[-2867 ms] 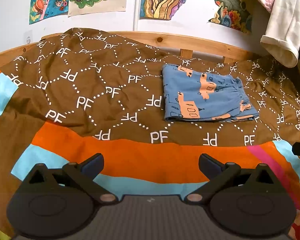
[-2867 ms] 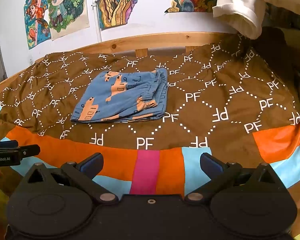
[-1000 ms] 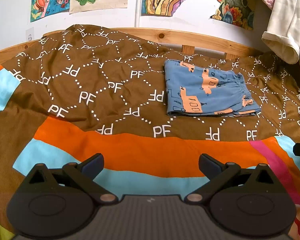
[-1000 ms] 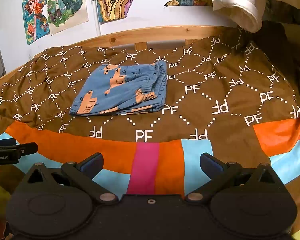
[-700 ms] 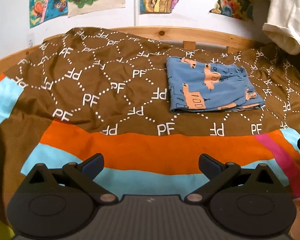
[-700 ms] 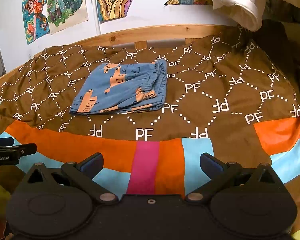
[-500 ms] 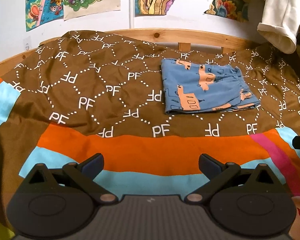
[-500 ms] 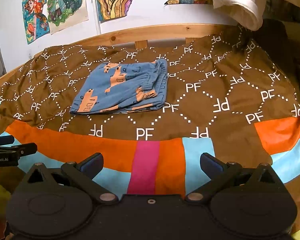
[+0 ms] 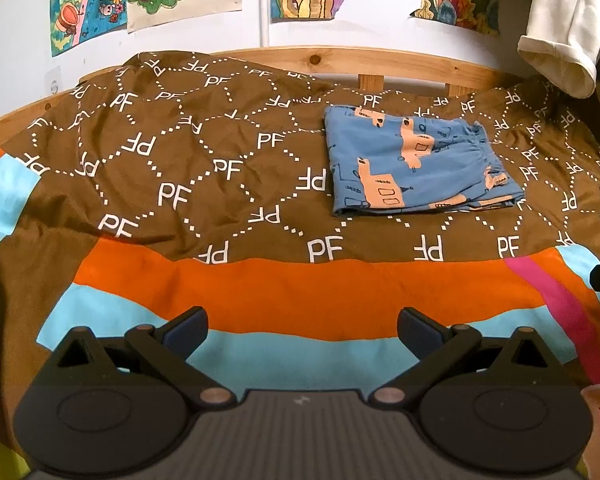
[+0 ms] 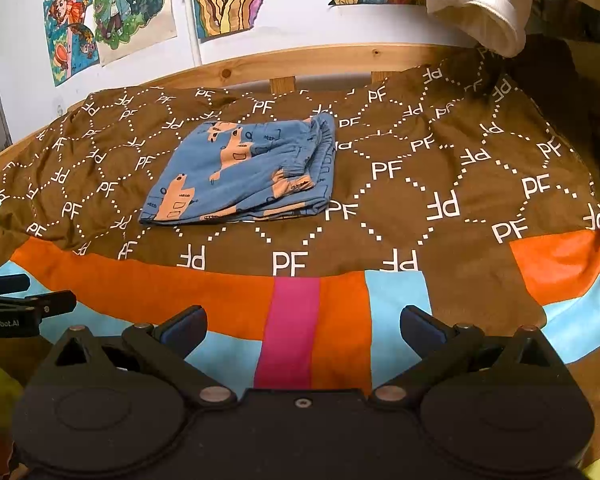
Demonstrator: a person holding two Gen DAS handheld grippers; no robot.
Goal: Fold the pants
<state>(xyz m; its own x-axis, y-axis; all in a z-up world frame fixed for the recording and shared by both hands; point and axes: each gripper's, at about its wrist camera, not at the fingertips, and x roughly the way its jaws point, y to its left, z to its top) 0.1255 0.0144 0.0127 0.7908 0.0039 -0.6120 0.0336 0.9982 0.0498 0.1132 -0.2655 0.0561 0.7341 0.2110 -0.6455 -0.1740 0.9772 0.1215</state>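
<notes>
One pair of folded blue pants (image 9: 416, 168) lies on one brown patterned bedspread (image 9: 172, 184) over one bed with a wooden frame (image 9: 340, 58). Two hand-held grippers are in view: the left hand-held gripper (image 9: 302, 326) and the right hand-held gripper (image 10: 302, 326), each with two fingers. On the wall hang four colourful drawings (image 10: 112, 8), beside one white pipe (image 9: 263, 4). One cream garment (image 9: 560, 28) hangs at the upper right.
</notes>
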